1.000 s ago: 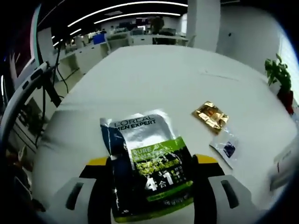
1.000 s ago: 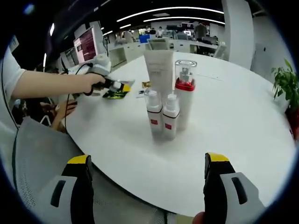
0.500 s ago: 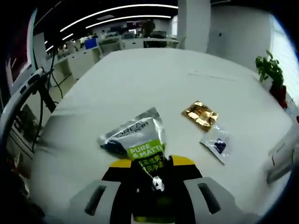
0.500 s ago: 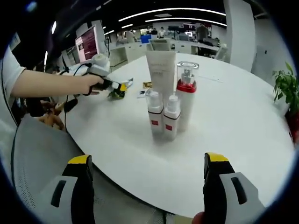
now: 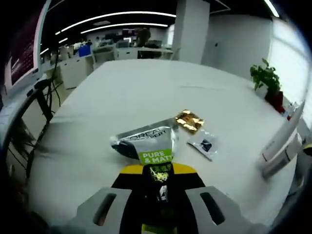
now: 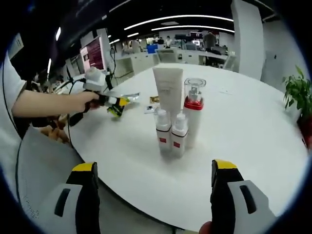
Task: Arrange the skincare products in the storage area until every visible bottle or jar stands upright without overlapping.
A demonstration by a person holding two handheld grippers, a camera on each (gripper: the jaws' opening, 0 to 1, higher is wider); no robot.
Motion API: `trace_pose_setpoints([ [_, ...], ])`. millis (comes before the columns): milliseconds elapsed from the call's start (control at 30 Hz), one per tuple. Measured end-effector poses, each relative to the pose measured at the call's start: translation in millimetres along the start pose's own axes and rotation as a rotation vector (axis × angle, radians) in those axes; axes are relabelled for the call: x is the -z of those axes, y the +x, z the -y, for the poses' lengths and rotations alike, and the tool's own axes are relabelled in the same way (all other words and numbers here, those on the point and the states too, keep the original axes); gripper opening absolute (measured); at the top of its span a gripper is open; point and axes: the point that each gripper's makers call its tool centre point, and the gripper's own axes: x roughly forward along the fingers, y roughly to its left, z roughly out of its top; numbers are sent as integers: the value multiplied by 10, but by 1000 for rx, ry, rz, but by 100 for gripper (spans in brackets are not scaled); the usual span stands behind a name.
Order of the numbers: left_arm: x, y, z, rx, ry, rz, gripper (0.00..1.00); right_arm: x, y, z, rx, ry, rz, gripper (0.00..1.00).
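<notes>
My left gripper (image 5: 157, 171) is shut on the lower end of a silver and green L'Oreal sachet (image 5: 146, 145), whose far end hangs over the white round table (image 5: 146, 87). In the right gripper view a hand holds that left gripper (image 6: 115, 104) with the sachet (image 6: 128, 97) at the table's left. Mid-table a white tube (image 6: 168, 90), a tall bottle with a red collar and clear cap (image 6: 193, 116) and two small white bottles (image 6: 163, 130) (image 6: 179, 135) stand upright, close together. My right gripper (image 6: 153, 168) is open over the near table edge with nothing between its fingers.
A gold sachet (image 5: 189, 120) and a small clear sachet (image 5: 204, 145) lie just beyond the L'Oreal sachet. The white tube (image 5: 283, 139) shows at the right of the left gripper view. A potted plant (image 6: 295, 92) stands at the far right. A person's arm (image 6: 46, 103) reaches in from the left.
My left gripper, open around the flat sachet a second ago, has shut on its lower end and holds it folded. The left view has swung right. My right gripper stays open.
</notes>
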Motion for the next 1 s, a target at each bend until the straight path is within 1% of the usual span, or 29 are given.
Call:
trace_pose_setpoints([
  [33,-28,-107,82,24,0,17,12,-45,-2,-29,-9,18,19,95],
  [67,-85,-190,153,58,1,42,12,-116,1,-42,-7,42,51,95],
  [100,-138,-276,193,73,12,74,12,-143,3,-58,-10,48,60,95],
  [267,-218,-652,378,129,38,119,12,-262,46,-182,-51,70,96,94],
  [333,-271,-783,421,149,46,138,12,-363,35,-245,-69,69,125,93],
  [367,-285,-870,497,163,51,147,12,-436,25,-277,-78,64,151,93],
  [400,-315,-958,561,183,49,159,12,-544,7,-323,-89,55,186,92],
  [433,-318,-1026,589,191,51,167,12,-637,-2,-366,-106,46,209,91],
  [500,-364,-1172,689,221,76,193,12,-776,-11,-419,-131,49,248,88],
  [533,-381,-1227,716,226,69,202,12,-860,-19,-456,-148,51,267,87],
  [567,-397,-1318,772,241,59,214,12,-907,-21,-479,-158,51,280,86],
  [633,-401,-1455,848,257,60,223,12,-975,-11,-526,-173,39,292,85],
  [667,-399,-1500,872,261,55,225,12,-1007,13,-577,-193,18,293,85],
  [733,-371,-1607,949,287,56,225,12,-1056,59,-658,-230,8,293,82],
  [767,-356,-1659,992,293,68,226,12,-1097,69,-699,-252,20,307,81],
  [800,-343,-1705,1030,301,87,228,12,-1161,88,-778,-287,56,324,81],
  [867,-324,-1817,1121,329,120,239,12,-1205,128,-854,-330,78,329,81],
  [933,-312,-1942,1230,355,134,244,12,-1216,199,-911,-346,85,323,80],
  [967,-309,-2007,1296,375,159,256,12,-1211,229,-988,-387,119,316,79],
  [1000,-307,-2047,1324,382,153,258,12,-1208,251,-1023,-408,152,313,78],
])
